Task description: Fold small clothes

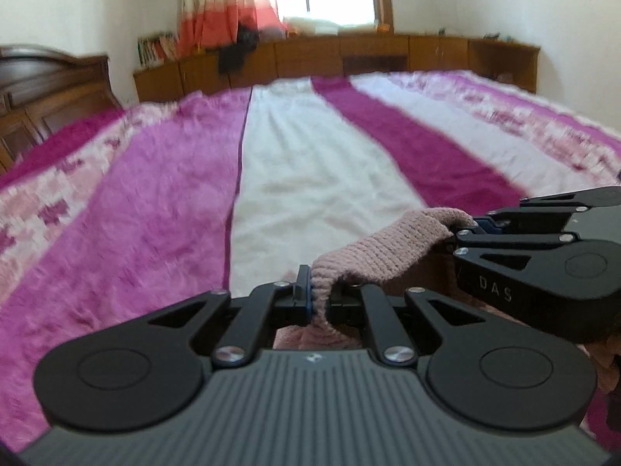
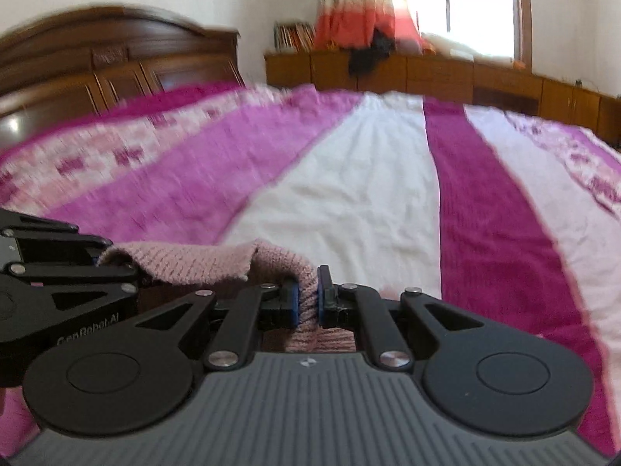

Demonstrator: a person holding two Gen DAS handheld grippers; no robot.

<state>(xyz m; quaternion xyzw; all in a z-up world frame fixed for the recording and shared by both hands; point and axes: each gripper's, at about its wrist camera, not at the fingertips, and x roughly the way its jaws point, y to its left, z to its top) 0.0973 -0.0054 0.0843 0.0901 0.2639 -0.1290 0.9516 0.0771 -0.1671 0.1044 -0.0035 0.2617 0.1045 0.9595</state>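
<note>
— What is it they've got hold of? I can't make out the whole of it.

— Nor can I. A pink knitted garment (image 1: pixel 382 250), but only a stretched edge shows; the rest drops behind the gripper bodies and is cut off. The striped bedspread (image 1: pixel 163 209) is smeared with blur, and the far shelf's books (image 1: pixel 155 48) are just coloured streaks.

— Are both tools gripping it?

— The left gripper (image 1: pixel 319 298) has its jaws drawn in narrow, a bunched fold of the knit pinched between the blue pads. The right gripper (image 2: pixel 308 298) is the same, closed tight on another fold.

— Where's the cloth, then?

— Lifted above the near part of the bed, over the white stripe, strung between the two grippers, which sit close side by side.

— And that dark thing under the curtain (image 2: pixel 349 15)?

— Too blurred to tell.
</note>
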